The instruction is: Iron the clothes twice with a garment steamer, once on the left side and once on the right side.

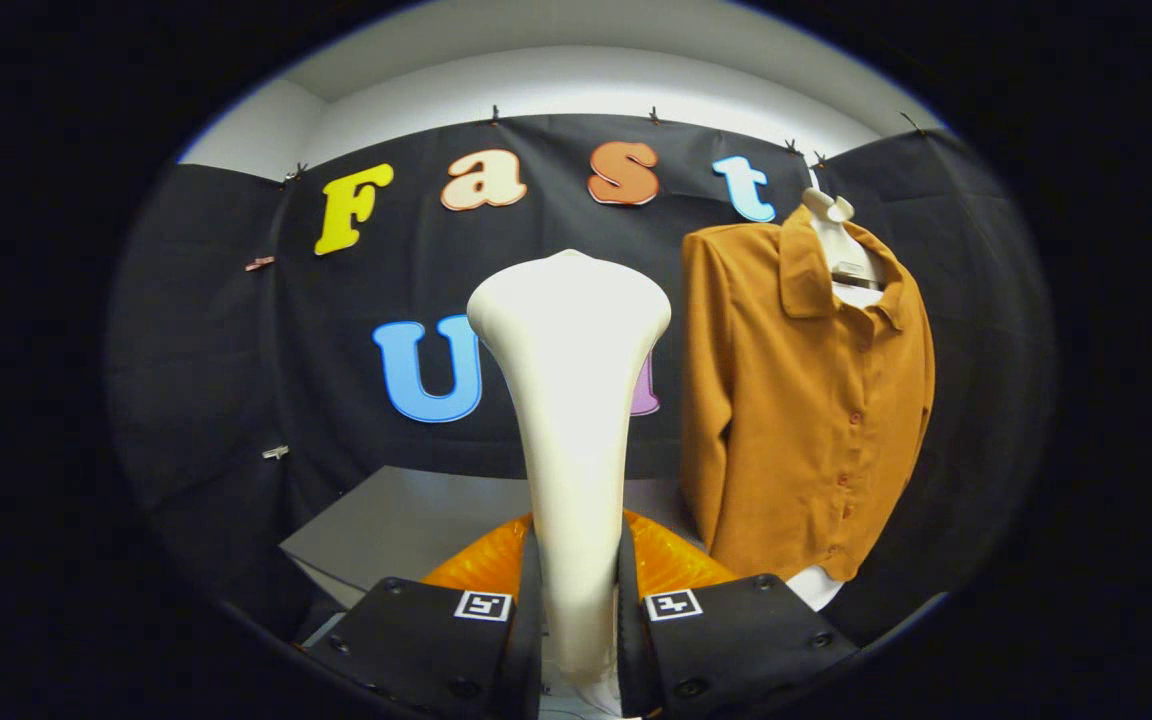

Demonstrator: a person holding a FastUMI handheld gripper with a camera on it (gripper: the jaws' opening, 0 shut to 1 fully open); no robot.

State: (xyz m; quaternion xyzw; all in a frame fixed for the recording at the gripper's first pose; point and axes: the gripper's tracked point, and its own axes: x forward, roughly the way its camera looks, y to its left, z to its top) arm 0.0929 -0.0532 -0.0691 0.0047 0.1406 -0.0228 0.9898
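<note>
**Steamer in Grasp, Garment Not Yet Reached**

While the cream-white, smooth plastic garment steamer (571, 400) stands upright between the two black fingers (526, 620), the hand-held gripper (576, 640) is clenched on its narrow handle, one finger pressing each side. The steamer's neck widens upward into a broad, rounded head that rises well ahead of the fingers. An orange, glossy translucent part (666, 560), probably the base or tank, shows just behind the handle at finger level.

The task's garment, a rust-orange, soft-woven button-front shirt (806, 400), hangs on a white hanger (831, 215) against the black cloth wall, to the right of the steamer head and beyond it. The two do not touch. A grey counter (386, 520) lies below and behind.

Judgement on handling: the steamer is rigid and its plastic looks slick; with the head carried high above the grip, it will likely tend to tip, so the hold low on the narrowest part of the handle is sound but needs firm pressure. The shirt is light and limp, hangs freely, and will likely swing or fold away under contact; strokes should be gentle and downward.

Neither pass, left nor right, appears begun.
</note>
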